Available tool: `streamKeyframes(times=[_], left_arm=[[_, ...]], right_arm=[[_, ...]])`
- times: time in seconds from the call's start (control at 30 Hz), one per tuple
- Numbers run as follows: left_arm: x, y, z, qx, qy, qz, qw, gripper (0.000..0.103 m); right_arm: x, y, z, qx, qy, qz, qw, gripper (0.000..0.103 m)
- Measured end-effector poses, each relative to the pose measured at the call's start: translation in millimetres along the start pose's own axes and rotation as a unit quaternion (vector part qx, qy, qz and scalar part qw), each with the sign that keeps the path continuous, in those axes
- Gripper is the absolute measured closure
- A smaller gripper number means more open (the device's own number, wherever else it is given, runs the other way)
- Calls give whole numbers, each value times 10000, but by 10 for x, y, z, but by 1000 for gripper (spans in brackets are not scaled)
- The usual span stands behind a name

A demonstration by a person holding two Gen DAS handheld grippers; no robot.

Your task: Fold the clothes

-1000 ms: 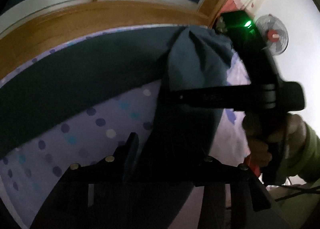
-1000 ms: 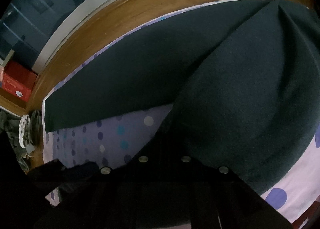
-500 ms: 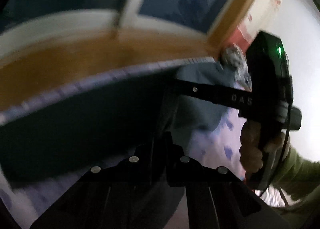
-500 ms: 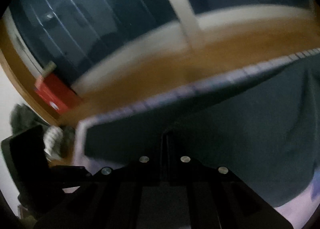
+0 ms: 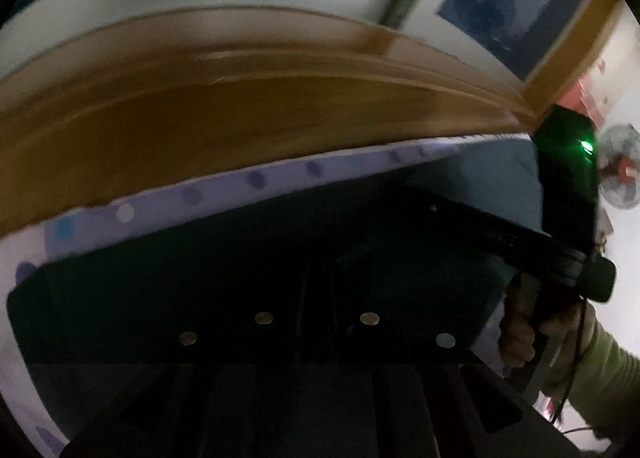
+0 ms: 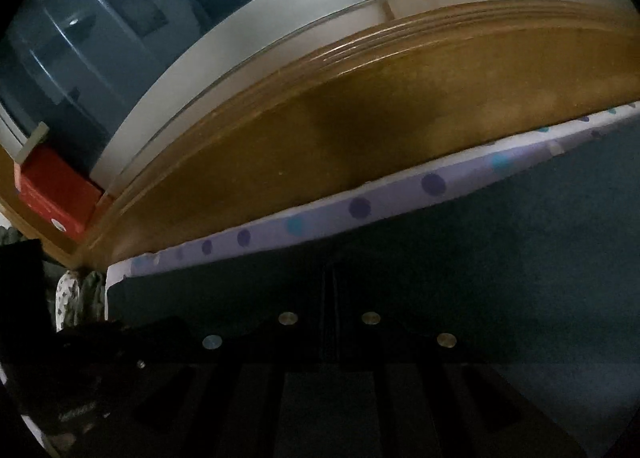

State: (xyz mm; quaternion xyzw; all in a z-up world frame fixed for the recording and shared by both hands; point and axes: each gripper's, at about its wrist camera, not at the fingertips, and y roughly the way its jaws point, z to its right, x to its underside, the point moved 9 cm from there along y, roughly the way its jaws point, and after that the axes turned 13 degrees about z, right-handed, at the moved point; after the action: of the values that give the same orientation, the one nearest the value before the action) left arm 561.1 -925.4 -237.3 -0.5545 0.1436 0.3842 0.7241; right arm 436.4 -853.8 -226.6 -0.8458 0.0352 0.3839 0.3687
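A dark blue-grey garment [image 5: 192, 282] lies spread over the spotted lilac sheet [image 5: 256, 180]. My left gripper [image 5: 316, 290] points down at its near part, jaws together with dark cloth pinched between them. To the right in the same view, a hand in a green sleeve holds my right gripper [image 5: 440, 214], its black body topped by a green light. In the right wrist view that gripper [image 6: 330, 294] is shut on a fold of the same garment [image 6: 520, 242]. The grip points are dark and hard to make out.
A brown wooden headboard [image 5: 200, 114] runs behind the sheet [image 6: 360, 208], with a dark window above it. A red box [image 6: 56, 194] sits on the ledge at left, crumpled clothes [image 6: 76, 298] below it. A fan [image 5: 622, 178] stands against the white wall.
The left jaws, open a second ago, have shut on the cloth. Both grippers have carried the raised flap toward the headboard, and the garment now covers most of the sheet.
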Motion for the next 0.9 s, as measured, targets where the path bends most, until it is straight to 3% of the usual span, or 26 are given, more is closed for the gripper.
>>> streamKeyframes(times=[0.13, 0.23, 0.33, 0.47, 0.57, 0.7, 0.9], left_arm=[[64, -30, -75, 121, -263, -41, 9996, 87], [105, -95, -92, 128, -361, -54, 9993, 77], [162, -288, -83, 6, -379, 27, 9993, 73], [303, -614, -94, -91, -343, 156, 9992, 65], [462, -844, -131, -141, -389, 192, 9990, 63], [691, -1046, -224, -395, -470, 180, 9979, 63], [941, -1340, -407, -864, -1032, 339, 9903, 63]], right_arm=[[-2, 16, -26, 27, -131, -32, 9999, 101], [-22, -29, -48, 52, -61, -80, 9999, 99], [-76, -225, -127, 130, -108, 77, 9998, 92], [-107, -626, -262, 229, -289, 490, 9981, 44], [-32, -877, -333, 175, -313, 588, 9976, 44], [294, -1190, -389, 4, -589, 317, 9978, 44], [986, -1323, -895, -474, -1755, -147, 9832, 44]])
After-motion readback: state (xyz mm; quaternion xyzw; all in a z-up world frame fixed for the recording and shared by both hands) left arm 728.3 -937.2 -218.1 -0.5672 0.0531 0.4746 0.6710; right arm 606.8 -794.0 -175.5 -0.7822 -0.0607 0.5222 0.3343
